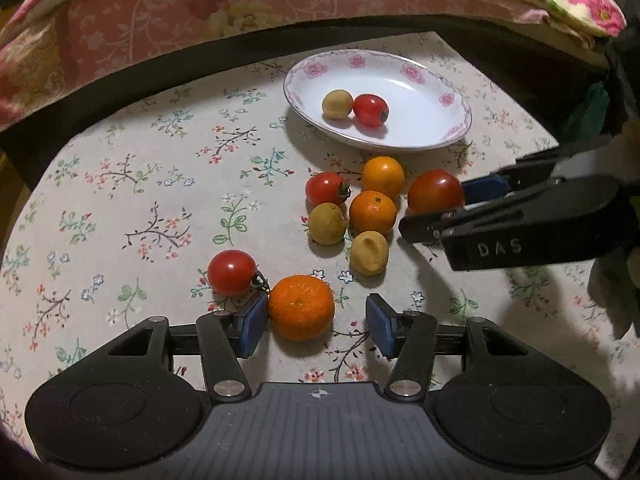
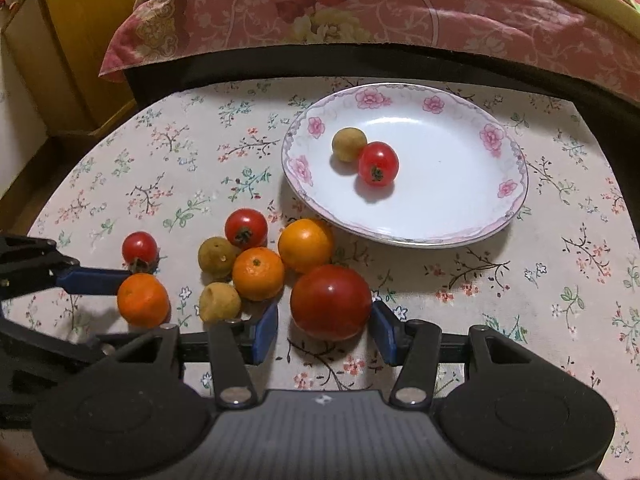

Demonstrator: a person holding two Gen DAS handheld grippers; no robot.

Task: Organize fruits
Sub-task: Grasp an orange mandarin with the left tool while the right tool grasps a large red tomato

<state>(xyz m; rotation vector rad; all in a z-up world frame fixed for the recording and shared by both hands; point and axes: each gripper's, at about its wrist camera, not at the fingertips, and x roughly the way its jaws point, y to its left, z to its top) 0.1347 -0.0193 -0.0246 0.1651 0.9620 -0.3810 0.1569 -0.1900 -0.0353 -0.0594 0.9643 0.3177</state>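
Mandarin (image 1: 301, 306) between left tool's (image 1: 317, 326) spread fingers.

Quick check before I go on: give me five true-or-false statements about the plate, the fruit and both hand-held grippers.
1. The plate holds two fruits. True.
2. The left hand-held gripper is shut on the orange. False: its fingers are open on either side of the orange.
3. The big tomato lies between the open fingers of the right hand-held gripper. True.
4. All the oranges are on the plate. False: the plate holds a small tomato and a yellowish fruit.
5. The tablecloth is plain white. False: it has a flower print.
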